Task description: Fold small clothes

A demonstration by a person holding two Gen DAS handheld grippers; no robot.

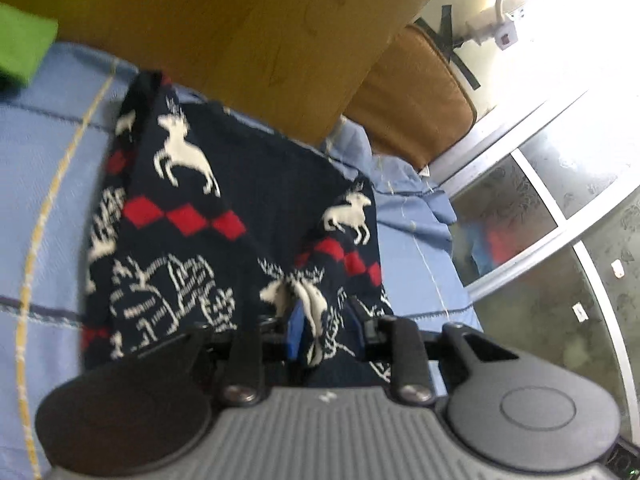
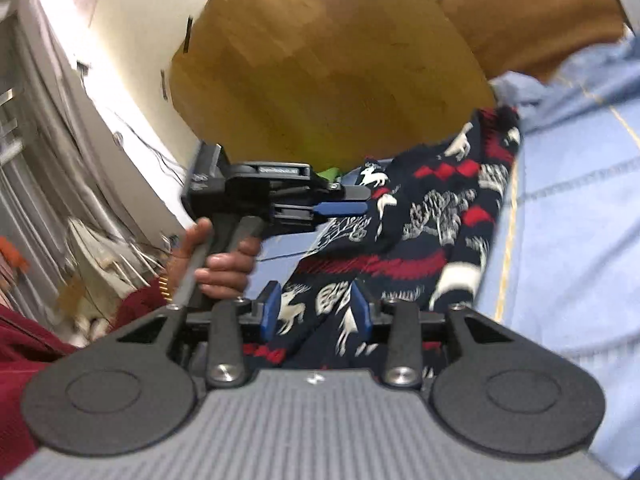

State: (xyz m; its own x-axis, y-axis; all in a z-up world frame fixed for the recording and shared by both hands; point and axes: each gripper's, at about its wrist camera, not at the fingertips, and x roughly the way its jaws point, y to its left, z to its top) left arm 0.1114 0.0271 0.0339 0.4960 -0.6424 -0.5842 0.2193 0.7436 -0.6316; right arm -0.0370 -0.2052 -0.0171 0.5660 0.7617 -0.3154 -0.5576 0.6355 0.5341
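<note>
Here both the left tongs (image 1: 320, 320) and right tongs (image 2: 316, 312) pinch the reindeer-patterned garment (image 1: 180, 208).

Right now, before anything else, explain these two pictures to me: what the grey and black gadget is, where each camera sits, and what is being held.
No robot here: a person holds a hand-held two-finger gripper in each hand, each with a camera looking along its fingers. One picture comes from the left gripper, the other from the right gripper, which also shows the person's left hand on its handle. A navy sweater with white reindeer lies on a light blue bedsheet. Both grippers have sweater fabric between their blue pads, lifting an edge.
</note>
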